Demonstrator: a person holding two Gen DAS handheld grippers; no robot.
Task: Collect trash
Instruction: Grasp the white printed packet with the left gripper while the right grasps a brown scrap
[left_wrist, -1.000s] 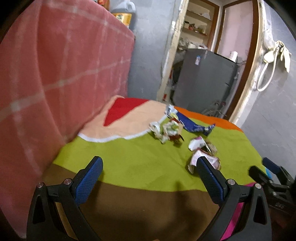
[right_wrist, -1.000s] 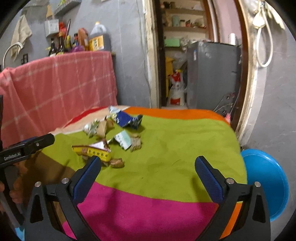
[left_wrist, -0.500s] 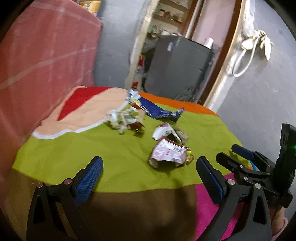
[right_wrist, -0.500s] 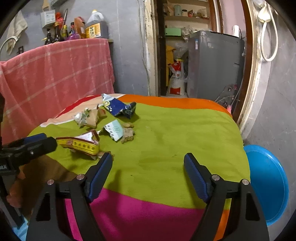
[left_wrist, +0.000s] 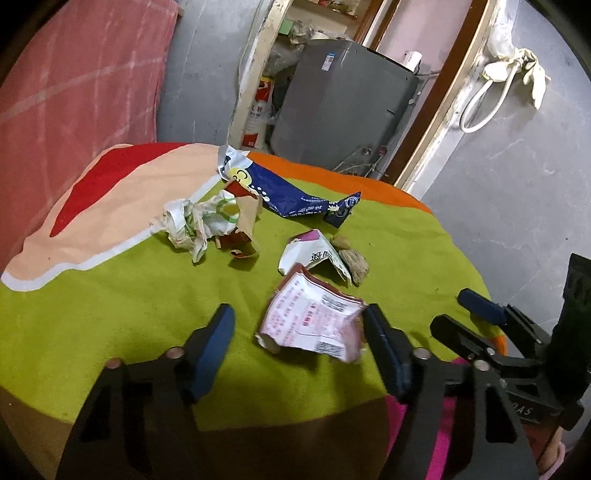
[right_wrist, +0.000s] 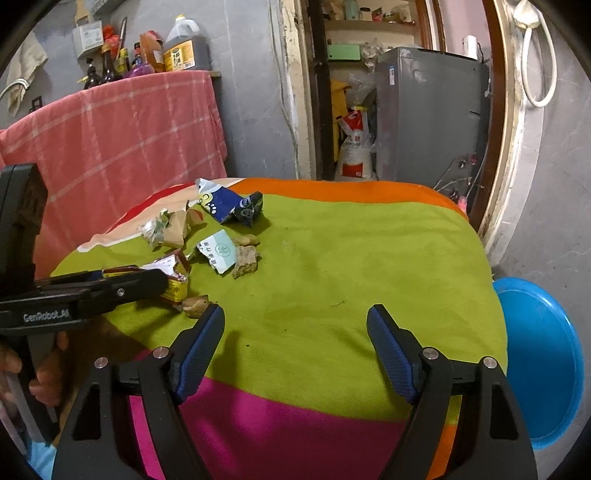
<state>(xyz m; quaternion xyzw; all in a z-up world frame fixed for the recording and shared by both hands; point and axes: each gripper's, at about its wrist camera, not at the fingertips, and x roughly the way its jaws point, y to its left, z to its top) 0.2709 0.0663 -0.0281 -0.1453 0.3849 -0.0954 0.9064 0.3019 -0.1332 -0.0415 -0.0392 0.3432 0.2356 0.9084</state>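
Trash pickup was barely started tbh: left gripper (left_wrist: 299, 334) jaws had just been closing around the pink wrapper (left_wrist: 314, 325) at 12 o'clock, not clamped yet; right gripper (right_wrist: 295, 347) was left open, empty; squeeze needed next

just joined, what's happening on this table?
A person holding two grippers is clearing trash off a colourful tablecloth. The left gripper has just been closing around a pink-and-white wrapper; one pad is at its edge, the other is still apart from it, so no grip yet. The right gripper is open over bare cloth. Other scraps and a blue basin sit nearby.
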